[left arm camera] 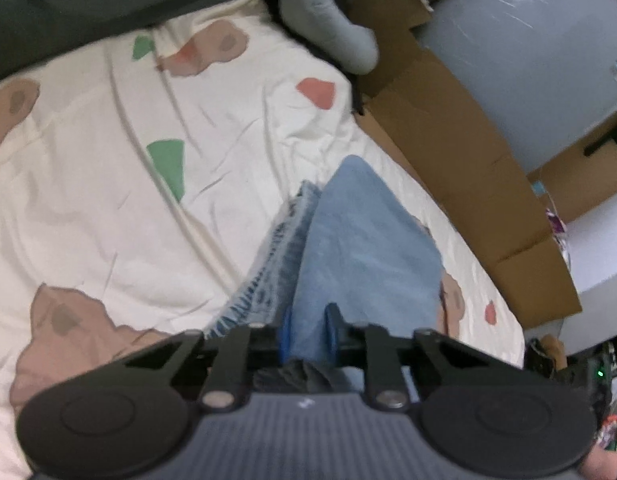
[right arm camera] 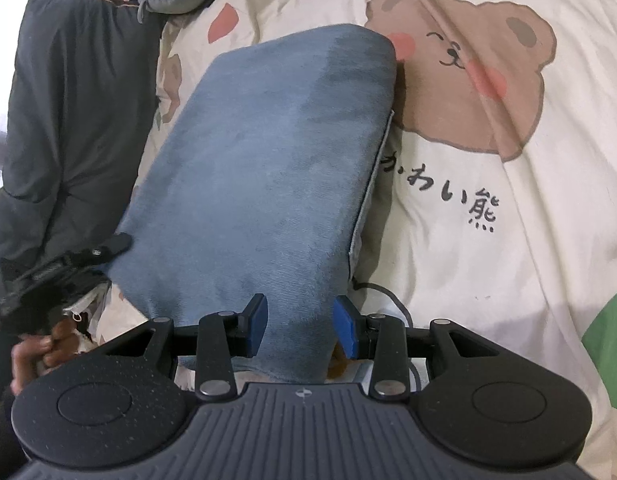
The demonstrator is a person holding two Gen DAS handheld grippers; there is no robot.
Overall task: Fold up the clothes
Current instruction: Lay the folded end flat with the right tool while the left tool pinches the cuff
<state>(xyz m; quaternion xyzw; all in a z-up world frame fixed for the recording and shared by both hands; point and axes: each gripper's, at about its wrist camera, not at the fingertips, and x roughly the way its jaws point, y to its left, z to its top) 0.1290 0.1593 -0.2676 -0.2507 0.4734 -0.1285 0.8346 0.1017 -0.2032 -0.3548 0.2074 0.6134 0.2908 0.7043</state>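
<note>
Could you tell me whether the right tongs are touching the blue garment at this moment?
Touching. The right wrist view shows the blue garment bunched between both blue pads of the right tongs, with cloth pressed against each.

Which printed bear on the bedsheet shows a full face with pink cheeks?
The large brown bear in the right wrist view, right of the blue jeans and above the black script. The other bear prints show only partial, faceless patches.

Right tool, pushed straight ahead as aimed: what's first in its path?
The jeans: the right tool already has their near edge between its fingers, so it would drive further along the folded denim. Beyond that, probably the bedsheet.
</note>
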